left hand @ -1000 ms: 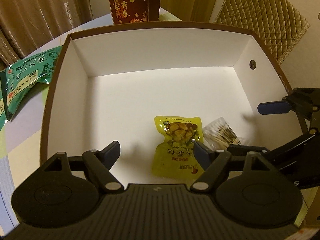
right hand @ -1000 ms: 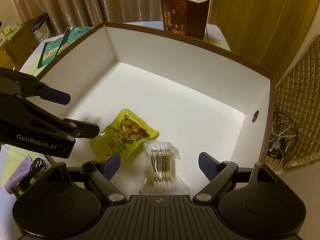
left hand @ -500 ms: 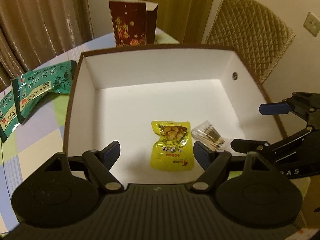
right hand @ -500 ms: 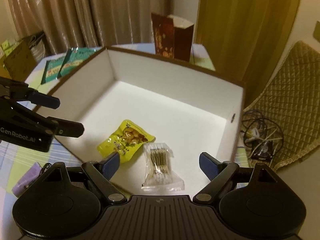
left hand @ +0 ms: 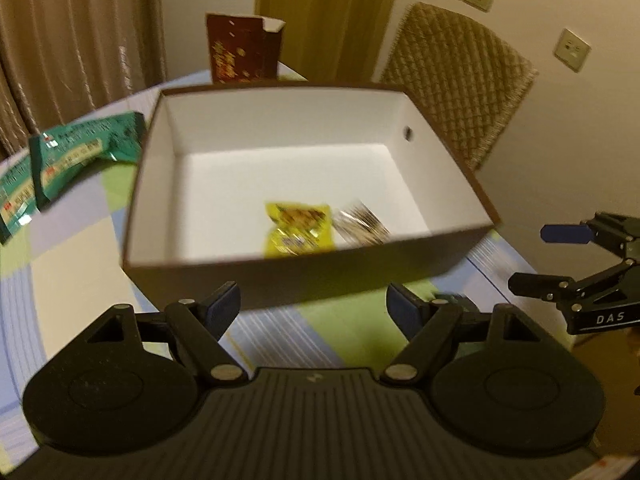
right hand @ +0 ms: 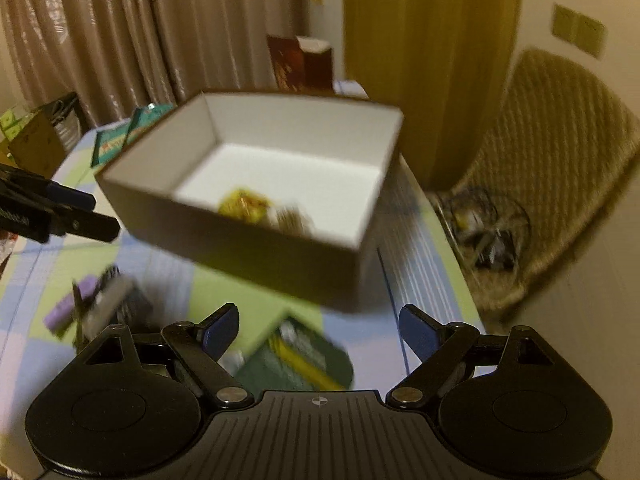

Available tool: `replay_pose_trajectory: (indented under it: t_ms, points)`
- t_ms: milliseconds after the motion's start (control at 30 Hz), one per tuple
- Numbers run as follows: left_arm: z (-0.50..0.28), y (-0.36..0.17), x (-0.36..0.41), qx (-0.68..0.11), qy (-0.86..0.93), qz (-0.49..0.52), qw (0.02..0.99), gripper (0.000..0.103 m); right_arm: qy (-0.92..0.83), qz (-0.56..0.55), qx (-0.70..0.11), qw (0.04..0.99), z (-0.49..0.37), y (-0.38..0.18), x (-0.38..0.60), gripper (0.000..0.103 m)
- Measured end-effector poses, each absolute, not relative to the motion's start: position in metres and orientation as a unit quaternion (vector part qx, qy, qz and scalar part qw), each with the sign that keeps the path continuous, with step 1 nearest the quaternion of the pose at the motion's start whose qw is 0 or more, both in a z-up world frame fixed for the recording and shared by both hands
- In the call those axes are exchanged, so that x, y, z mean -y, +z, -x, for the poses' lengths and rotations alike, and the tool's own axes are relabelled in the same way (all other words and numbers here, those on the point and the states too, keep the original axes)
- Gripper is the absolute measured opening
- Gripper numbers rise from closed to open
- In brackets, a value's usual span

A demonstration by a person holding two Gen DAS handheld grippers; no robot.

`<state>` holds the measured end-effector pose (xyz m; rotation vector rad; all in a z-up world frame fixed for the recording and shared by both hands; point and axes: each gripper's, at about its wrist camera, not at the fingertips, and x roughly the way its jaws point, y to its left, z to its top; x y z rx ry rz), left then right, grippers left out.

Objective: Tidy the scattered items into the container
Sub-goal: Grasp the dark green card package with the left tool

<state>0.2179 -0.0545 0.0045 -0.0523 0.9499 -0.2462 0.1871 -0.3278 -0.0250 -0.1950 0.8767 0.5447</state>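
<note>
A brown box with white inside [left hand: 280, 276] stands on the checked tablecloth. In it lie a yellow snack packet [left hand: 300, 228] and a clear packet of cotton swabs [left hand: 360, 224], blurred in both views. My left gripper [left hand: 314, 308] hovers open and empty over the cloth, just before the box's near wall. My right gripper [right hand: 320, 328] is open and empty too, held back from the box [right hand: 256, 248] above a dark green packet [right hand: 300, 360]. Each gripper shows in the other's view, the right one [left hand: 552, 258] to the box's right and the left one [right hand: 88, 212] to its left.
Green packets [left hand: 80, 152] lie left of the box. A purple item with a cable [right hand: 72, 308] and a grey one [right hand: 108, 304] lie near the table's front. A dark red carton [left hand: 244, 52] stands behind the box. A quilted chair [left hand: 460, 80] is at the right, cables [right hand: 488, 236] on the floor.
Both grippers have drawn back and up out of the box. Its near wall now lies ahead of them, and loose items on the cloth have come into the right wrist view.
</note>
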Motion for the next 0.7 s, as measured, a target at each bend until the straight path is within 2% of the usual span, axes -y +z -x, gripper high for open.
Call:
replay_pose_trajectory:
  t_ms: [333, 633, 700]
  points:
    - [-0.190, -0.038, 0.108, -0.495, -0.192, 0.061, 0.845, 0.072, 0.203, 0.066, -0.488, 0.846, -0.149, -0.070, 0.393, 0.085]
    - [-0.200, -0.072, 0.147, -0.526, -0.233, 0.078, 0.814, 0.067, 0.175, 0.059, -0.503, 0.844, -0.152, -0.081, 0.424, 0.085]
    - [-0.206, -0.080, 0.153, -0.534, -0.236, 0.082, 0.808, 0.063, 0.173, 0.058, -0.505, 0.843, -0.156, -0.082, 0.428, 0.085]
